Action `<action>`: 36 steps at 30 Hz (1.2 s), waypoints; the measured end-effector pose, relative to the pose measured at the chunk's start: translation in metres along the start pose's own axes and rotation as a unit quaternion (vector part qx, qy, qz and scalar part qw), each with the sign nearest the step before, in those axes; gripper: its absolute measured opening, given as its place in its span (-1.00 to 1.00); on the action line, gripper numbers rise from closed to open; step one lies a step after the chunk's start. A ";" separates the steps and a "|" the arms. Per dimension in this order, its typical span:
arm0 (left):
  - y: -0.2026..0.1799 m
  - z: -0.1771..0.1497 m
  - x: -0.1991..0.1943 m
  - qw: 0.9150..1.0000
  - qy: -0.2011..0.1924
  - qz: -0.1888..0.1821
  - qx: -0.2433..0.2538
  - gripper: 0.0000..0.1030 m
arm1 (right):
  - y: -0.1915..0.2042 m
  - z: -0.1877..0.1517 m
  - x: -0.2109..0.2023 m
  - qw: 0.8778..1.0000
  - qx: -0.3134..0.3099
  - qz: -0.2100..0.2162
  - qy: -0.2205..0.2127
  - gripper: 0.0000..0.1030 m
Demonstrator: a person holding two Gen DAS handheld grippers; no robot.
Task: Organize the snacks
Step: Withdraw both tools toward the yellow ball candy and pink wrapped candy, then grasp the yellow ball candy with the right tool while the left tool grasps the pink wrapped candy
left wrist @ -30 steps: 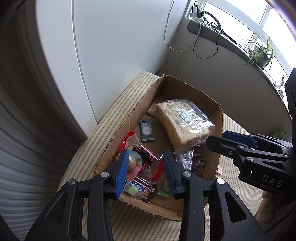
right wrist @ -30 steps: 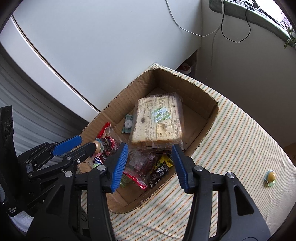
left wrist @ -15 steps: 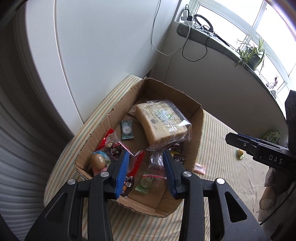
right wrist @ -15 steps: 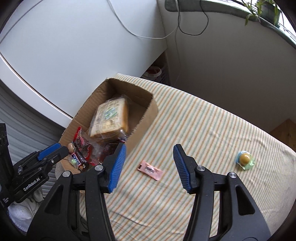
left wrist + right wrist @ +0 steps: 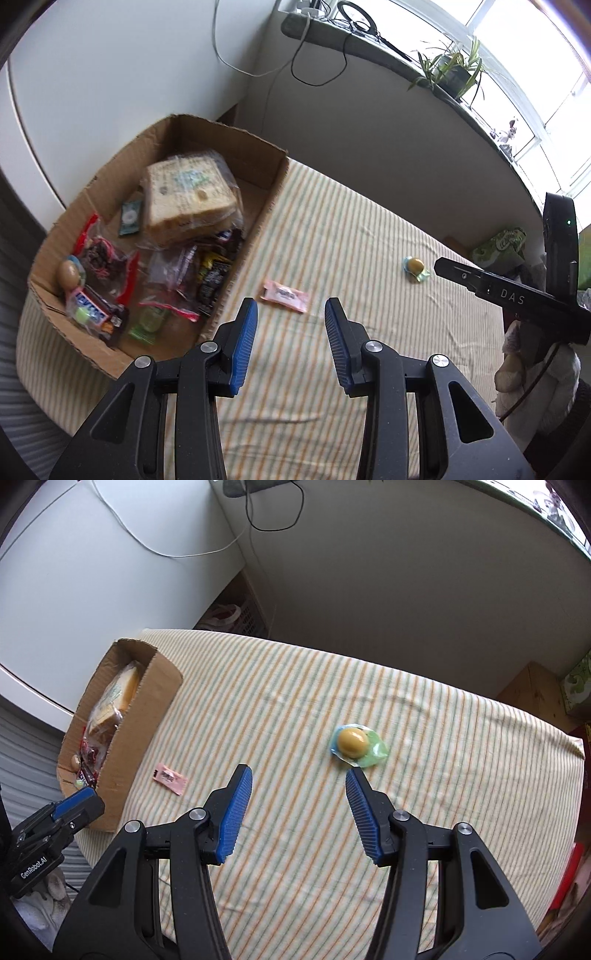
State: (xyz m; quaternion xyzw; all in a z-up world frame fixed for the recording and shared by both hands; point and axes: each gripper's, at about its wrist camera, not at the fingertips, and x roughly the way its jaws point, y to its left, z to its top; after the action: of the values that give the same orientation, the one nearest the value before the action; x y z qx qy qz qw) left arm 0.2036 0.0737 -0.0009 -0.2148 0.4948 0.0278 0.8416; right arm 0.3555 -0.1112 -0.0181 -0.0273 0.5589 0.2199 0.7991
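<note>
A cardboard box (image 5: 258, 225) (image 5: 147, 716) on the striped tablecloth holds bagged bread (image 5: 188, 203) and several wrapped snacks. A pink packet (image 5: 284, 295) (image 5: 170, 777) lies on the cloth just right of the box. A yellow egg-shaped sweet in a green-blue wrapper (image 5: 356, 744) (image 5: 415, 267) lies further right. My left gripper (image 5: 291, 314) is open and empty, just short of the pink packet. My right gripper (image 5: 299, 775) is open and empty, near the egg sweet, which is by its right finger (image 5: 364, 808).
The striped table (image 5: 295, 686) stands against a white wall and a grey wall with hanging cables. A windowsill with plants (image 5: 447, 70) runs behind. A green package (image 5: 498, 243) sits past the table's far right edge.
Both grippers have swung right, away from over the box. The left now faces the pink packet, the right faces the egg sweet. Both stayed open and empty.
</note>
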 end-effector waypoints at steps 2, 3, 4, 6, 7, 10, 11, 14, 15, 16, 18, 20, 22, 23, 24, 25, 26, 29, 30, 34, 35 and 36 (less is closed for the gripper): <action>-0.008 -0.005 0.011 1.000 0.011 -0.003 0.000 -0.29 | -0.010 -0.001 0.008 1.000 0.005 -0.006 0.006 0.07; -0.011 -0.007 0.017 1.000 0.015 -0.004 -0.002 -0.29 | -0.015 0.000 0.012 1.000 0.004 -0.008 0.009 0.07; -0.014 -0.008 0.023 1.000 0.020 -0.004 -0.006 -0.29 | -0.018 0.001 0.017 1.000 0.005 -0.009 0.011 0.07; -0.018 -0.012 0.033 1.000 0.025 -0.001 -0.014 -0.29 | -0.022 0.003 0.024 1.000 0.003 -0.006 0.009 0.07; -0.020 -0.013 0.037 1.000 0.025 0.003 -0.016 -0.29 | -0.023 0.005 0.026 1.000 -0.001 -0.005 0.008 0.07; -0.020 -0.017 0.049 0.999 0.031 0.008 -0.035 -0.29 | -0.026 0.011 0.032 1.000 -0.017 -0.004 0.004 0.06; -0.018 -0.018 0.053 0.998 0.032 0.010 -0.043 -0.29 | -0.026 0.013 0.035 1.000 -0.022 -0.005 0.004 0.03; -0.013 -0.020 0.061 0.997 0.025 0.017 -0.069 -0.29 | -0.025 0.017 0.045 0.999 -0.037 -0.002 0.012 -0.26; -0.011 -0.020 0.063 0.996 0.023 0.018 -0.079 -0.29 | -0.024 0.017 0.049 0.999 -0.042 0.001 0.015 -0.30; -0.009 -0.021 0.065 0.996 0.021 0.020 -0.088 -0.29 | -0.023 0.016 0.052 0.999 -0.047 0.000 0.017 -0.30; -0.007 -0.021 0.069 0.995 0.016 0.028 -0.096 -0.29 | -0.023 0.015 0.056 0.998 -0.055 0.002 0.018 -0.30; -0.007 -0.020 0.073 0.995 0.014 0.032 -0.096 -0.29 | -0.022 0.014 0.059 0.998 -0.058 0.003 0.019 -0.30; -0.008 -0.018 0.077 0.994 0.013 0.038 -0.098 -0.28 | -0.023 0.012 0.061 0.998 -0.059 0.000 0.020 -0.30; -0.007 -0.017 0.077 0.994 0.010 0.043 -0.098 -0.19 | -0.023 0.011 0.062 0.998 -0.059 0.000 0.020 -0.30; -0.006 -0.016 0.078 0.994 0.007 0.046 -0.100 -0.11 | -0.024 0.011 0.061 0.998 -0.059 0.001 0.019 -0.30; -0.005 -0.015 0.081 0.993 0.007 0.049 -0.103 -0.09 | -0.025 0.011 0.062 0.998 -0.058 0.001 0.019 -0.30; -0.004 -0.014 0.082 0.993 0.007 0.049 -0.105 -0.09 | -0.024 0.011 0.063 0.998 -0.058 0.001 0.019 -0.30; -0.010 -0.008 0.087 0.993 0.001 0.058 -0.099 -0.09 | -0.024 0.012 0.065 0.998 -0.056 0.002 0.018 -0.30; -0.012 -0.005 0.089 0.994 -0.002 0.061 -0.096 -0.09 | -0.025 0.011 0.065 0.998 -0.055 0.002 0.018 -0.30; -0.019 0.005 0.096 0.994 -0.010 0.065 -0.086 -0.09 | -0.026 0.010 0.064 0.998 -0.054 0.004 0.018 -0.30; -0.021 0.007 0.097 0.995 -0.012 0.062 -0.082 -0.09 | -0.027 0.010 0.064 0.998 -0.054 0.005 0.018 -0.30; -0.025 0.009 0.099 0.995 -0.013 0.062 -0.074 -0.09 | -0.027 0.009 0.065 0.998 -0.054 0.006 0.019 -0.30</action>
State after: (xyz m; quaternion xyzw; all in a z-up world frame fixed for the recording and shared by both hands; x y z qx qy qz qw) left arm 0.2673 0.0382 -0.0724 -0.2454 0.4928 0.1190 0.8263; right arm 0.3920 -0.1119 -0.0788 -0.0711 0.5618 0.2535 0.7843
